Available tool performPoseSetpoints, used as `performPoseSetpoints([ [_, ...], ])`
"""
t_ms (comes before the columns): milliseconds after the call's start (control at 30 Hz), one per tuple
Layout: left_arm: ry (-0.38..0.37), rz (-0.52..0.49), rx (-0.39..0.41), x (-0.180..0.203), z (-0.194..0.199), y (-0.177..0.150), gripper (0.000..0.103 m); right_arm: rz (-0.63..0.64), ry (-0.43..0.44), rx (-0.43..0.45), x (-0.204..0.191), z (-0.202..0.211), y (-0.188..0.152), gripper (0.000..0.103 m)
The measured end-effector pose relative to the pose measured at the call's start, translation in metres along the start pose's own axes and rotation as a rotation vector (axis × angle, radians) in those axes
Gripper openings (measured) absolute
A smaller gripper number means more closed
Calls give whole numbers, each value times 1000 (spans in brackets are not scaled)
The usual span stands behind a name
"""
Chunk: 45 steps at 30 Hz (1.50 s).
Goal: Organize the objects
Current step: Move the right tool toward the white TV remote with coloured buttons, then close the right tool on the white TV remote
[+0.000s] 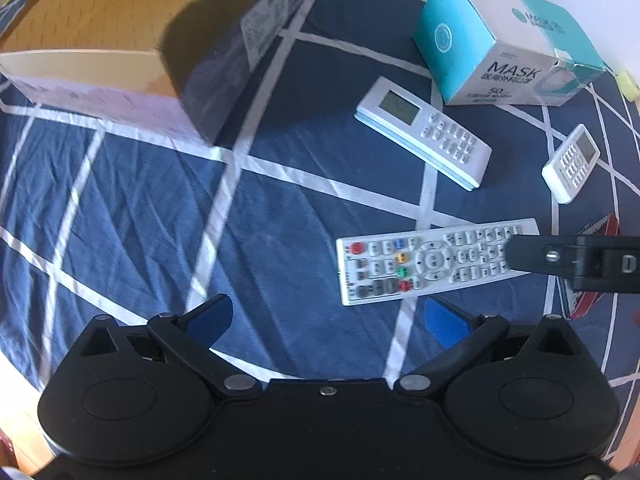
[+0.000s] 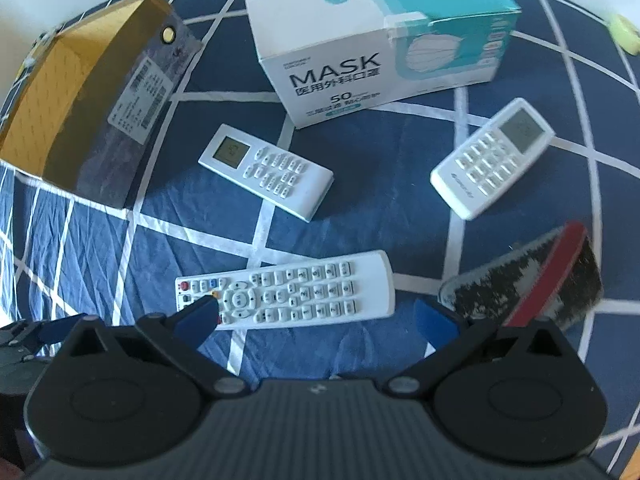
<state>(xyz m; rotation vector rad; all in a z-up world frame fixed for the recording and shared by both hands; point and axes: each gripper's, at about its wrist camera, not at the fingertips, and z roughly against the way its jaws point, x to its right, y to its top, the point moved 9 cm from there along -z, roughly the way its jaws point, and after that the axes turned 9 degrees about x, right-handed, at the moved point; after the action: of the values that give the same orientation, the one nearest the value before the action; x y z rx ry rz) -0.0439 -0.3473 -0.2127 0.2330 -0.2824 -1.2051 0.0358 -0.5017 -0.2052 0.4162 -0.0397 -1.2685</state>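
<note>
- The right gripper [image 2: 316,316] hovers low over the long TV remote [image 2: 288,290], jaws spread wide, one blue pad [image 2: 198,320] over the remote's coloured-button end, the other just past its rounded end.
- The left gripper [image 1: 328,320] waits nearby, jaws also spread and empty.
- The remote lies flat on the blue plaid bedsheet [image 2: 360,208], near two air-conditioner remotes [image 2: 266,170] [image 2: 492,156], a mask box [image 2: 380,44] and a brush [image 2: 532,280].
- The open cardboard box [image 2: 60,96] looks the likely destination.
- As aligned, the jaws span the remote lengthwise; turning to pinch across its narrow width, mid-body, would probably hold steadier.
- Press down into the soft bedding to catch the edges.
</note>
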Motion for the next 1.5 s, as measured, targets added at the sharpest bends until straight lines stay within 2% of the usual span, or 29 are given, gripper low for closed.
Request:
performPoseSetpoints([
  [300, 1, 42, -40, 15, -25, 1, 103, 40, 44, -84, 4, -40, -3, 103],
  [533, -31, 51, -60, 29, -36, 4, 103, 60, 57, -123, 8, -57, -7, 102],
  [767, -64, 69, -73, 36, -44, 4, 103, 95, 58, -151, 7, -63, -7, 99],
  [867, -69, 71, -77, 37, -46, 5, 103, 96, 45, -152, 9, -63, -5, 92],
  [1133, -73, 67, -87, 42, -53, 4, 103, 103, 55, -163, 9, -68, -3, 91],
  [1333, -78, 61, -100, 45, -54, 3, 95, 106, 62, -171, 9, -68, -1, 91],
  [1500, -77, 64, -106, 48, -52, 2, 93, 105, 57, -165, 6, -70, 1, 91],
])
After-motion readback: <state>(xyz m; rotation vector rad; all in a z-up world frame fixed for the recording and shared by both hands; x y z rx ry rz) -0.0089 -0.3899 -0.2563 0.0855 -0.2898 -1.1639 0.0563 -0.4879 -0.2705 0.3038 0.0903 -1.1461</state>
